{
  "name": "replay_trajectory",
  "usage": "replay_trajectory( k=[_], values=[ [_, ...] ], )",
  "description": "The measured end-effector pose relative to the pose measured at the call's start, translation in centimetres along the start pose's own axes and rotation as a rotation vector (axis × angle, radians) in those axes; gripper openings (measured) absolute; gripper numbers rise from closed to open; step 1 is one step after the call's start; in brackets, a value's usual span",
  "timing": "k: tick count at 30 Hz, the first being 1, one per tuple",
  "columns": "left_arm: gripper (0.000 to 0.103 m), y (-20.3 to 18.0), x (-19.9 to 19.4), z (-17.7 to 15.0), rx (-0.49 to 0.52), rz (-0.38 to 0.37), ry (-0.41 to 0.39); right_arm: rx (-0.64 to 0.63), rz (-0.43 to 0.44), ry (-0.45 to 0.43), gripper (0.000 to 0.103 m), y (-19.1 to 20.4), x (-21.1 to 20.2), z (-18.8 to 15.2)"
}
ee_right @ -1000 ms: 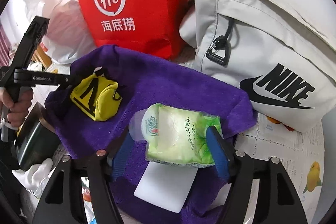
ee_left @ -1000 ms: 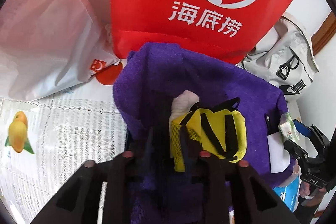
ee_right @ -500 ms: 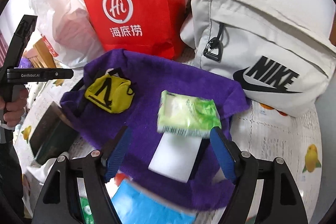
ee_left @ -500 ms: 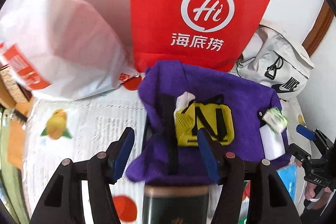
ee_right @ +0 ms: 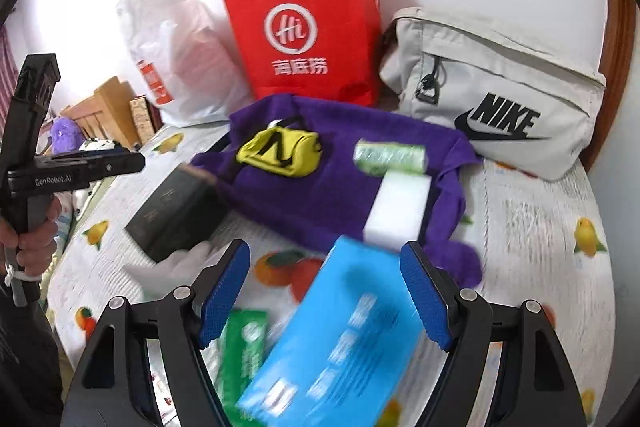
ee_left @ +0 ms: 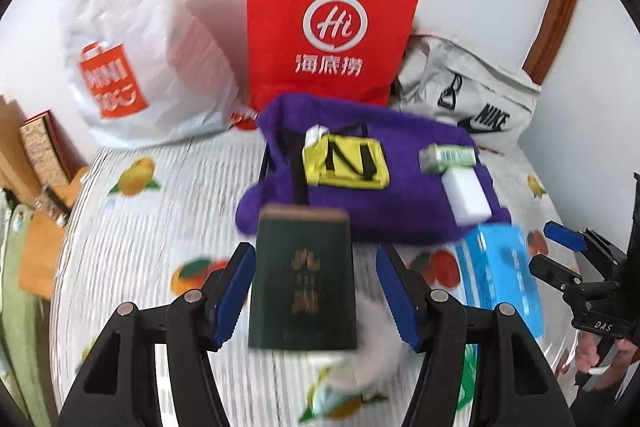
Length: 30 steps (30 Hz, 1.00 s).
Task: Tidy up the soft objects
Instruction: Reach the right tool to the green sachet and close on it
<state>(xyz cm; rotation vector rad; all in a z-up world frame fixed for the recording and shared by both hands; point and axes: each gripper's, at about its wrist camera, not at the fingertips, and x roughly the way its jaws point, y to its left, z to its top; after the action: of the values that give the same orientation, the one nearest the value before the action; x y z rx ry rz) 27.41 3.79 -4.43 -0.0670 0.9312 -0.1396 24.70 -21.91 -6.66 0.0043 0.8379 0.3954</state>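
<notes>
Both grippers empty, soft things on the purple towel

The left gripper [ee_left: 316, 291] and right gripper [ee_right: 324, 291] gape wide. On the purple towel [ee_right: 332, 195] lie a yellow pouch [ee_right: 280, 151], green packet [ee_right: 390, 157] and white sponge [ee_right: 400, 211]. Motion blur smears the blue box [ee_right: 340, 343]; only the right view shows a purple plush [ee_right: 64, 135].

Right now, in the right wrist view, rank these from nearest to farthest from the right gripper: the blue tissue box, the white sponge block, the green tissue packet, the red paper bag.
1. Blue tissue box: between the right gripper's open fingers.
2. White sponge block: just ahead, on the purple towel's near edge.
3. Green tissue packet: farther back on the towel.
4. Red paper bag: upright at the wall.
</notes>
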Motion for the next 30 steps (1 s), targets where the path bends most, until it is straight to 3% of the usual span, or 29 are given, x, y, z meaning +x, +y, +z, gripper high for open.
replay_trajectory(
  k=[11, 15, 22, 30],
  values=[
    [0.060, -0.5, -1.2, -7.0, -0.028, -0.013, 0.062, 0.004, 0.014, 0.016, 0.077, 3.5, -3.3, -6.4],
    [0.060, -0.4, -1.1, -9.8, -0.023, 0.016, 0.088, 0.017, 0.029, 0.019, 0.077, 4.5, -3.7, -8.7],
    [0.060, -0.3, -1.7, -13.9, -0.042, -0.014, 0.126, 0.022, 0.038, 0.073, 0.077, 5.6, -2.0, -11.8],
    [0.061, 0.7, -1.7, -16.7, -0.079, -0.014, 0.158, -0.022, -0.025, 0.111, 0.077, 7.0, 1.4, -13.4]
  ],
)
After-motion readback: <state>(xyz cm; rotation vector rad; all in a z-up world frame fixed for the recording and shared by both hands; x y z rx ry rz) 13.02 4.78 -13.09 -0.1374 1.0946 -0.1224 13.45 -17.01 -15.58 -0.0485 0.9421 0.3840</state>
